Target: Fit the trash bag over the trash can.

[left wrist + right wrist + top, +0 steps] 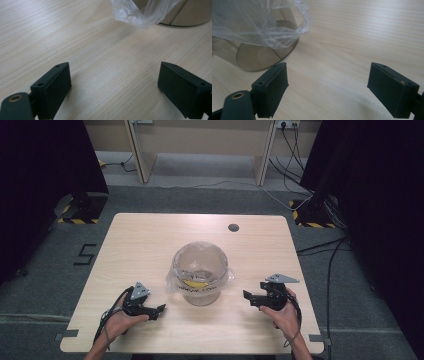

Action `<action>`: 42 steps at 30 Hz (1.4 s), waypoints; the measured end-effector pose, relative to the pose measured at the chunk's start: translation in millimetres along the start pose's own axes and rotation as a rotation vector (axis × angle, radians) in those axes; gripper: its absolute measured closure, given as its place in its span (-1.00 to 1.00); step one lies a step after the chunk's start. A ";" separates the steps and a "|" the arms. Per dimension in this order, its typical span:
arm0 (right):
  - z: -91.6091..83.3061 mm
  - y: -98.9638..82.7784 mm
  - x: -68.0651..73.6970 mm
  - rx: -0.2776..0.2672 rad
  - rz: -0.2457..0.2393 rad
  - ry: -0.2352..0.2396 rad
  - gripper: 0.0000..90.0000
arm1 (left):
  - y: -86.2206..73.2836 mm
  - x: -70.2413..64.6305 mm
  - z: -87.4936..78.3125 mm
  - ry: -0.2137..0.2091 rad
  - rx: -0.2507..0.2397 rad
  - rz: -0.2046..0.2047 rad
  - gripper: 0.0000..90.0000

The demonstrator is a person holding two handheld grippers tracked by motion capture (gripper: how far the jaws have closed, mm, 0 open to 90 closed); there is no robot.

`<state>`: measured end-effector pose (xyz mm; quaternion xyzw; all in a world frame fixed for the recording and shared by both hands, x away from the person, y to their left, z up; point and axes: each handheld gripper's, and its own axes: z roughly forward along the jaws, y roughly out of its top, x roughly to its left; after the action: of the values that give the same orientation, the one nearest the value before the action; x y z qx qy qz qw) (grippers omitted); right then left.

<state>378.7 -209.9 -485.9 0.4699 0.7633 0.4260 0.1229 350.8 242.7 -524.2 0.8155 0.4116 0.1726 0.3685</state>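
Observation:
A clear round container lined with a thin plastic bag stands near the middle of the wooden table; something yellow lies inside it. The left gripper rests on the table left of the container, open, its jaws wide apart over bare wood, with the bag's loose edge ahead. On the container's right, the right gripper is held low and is open too; the container's smoky wall and the bag's overhang sit ahead to the left of its jaws.
A dark round grommet sits near the table's far edge. Cables run across the grey floor beyond the table, and black curtains with taped stand bases flank both sides.

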 end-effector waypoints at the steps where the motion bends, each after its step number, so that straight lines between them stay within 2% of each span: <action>1: 0.0 -0.6 0.2 0.001 -0.004 -0.001 -0.63 | -0.1 0.0 -0.1 0.000 0.000 0.000 -0.77; 18: -8.4 -15.1 4.0 0.017 0.011 -0.013 -0.63 | -0.2 -0.1 -0.2 0.000 0.000 0.000 -0.77; 27: -12.8 -22.5 10.2 0.042 -0.029 -0.019 -0.63 | -0.3 -0.2 -0.3 -0.001 -0.001 0.000 -0.77; 32: -15.4 -26.9 11.0 0.051 -0.036 -0.010 -0.63 | -0.3 -0.2 -0.3 -0.002 -0.001 0.000 -0.77; 42: -23.7 -38.7 12.9 0.073 -0.054 -0.031 -0.63 | -0.3 -0.2 -0.4 -0.002 0.000 0.000 -0.77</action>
<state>334.2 -219.5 -498.4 0.4601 0.7887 0.3868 0.1290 350.3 242.9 -524.2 0.8157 0.4110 0.1718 0.3690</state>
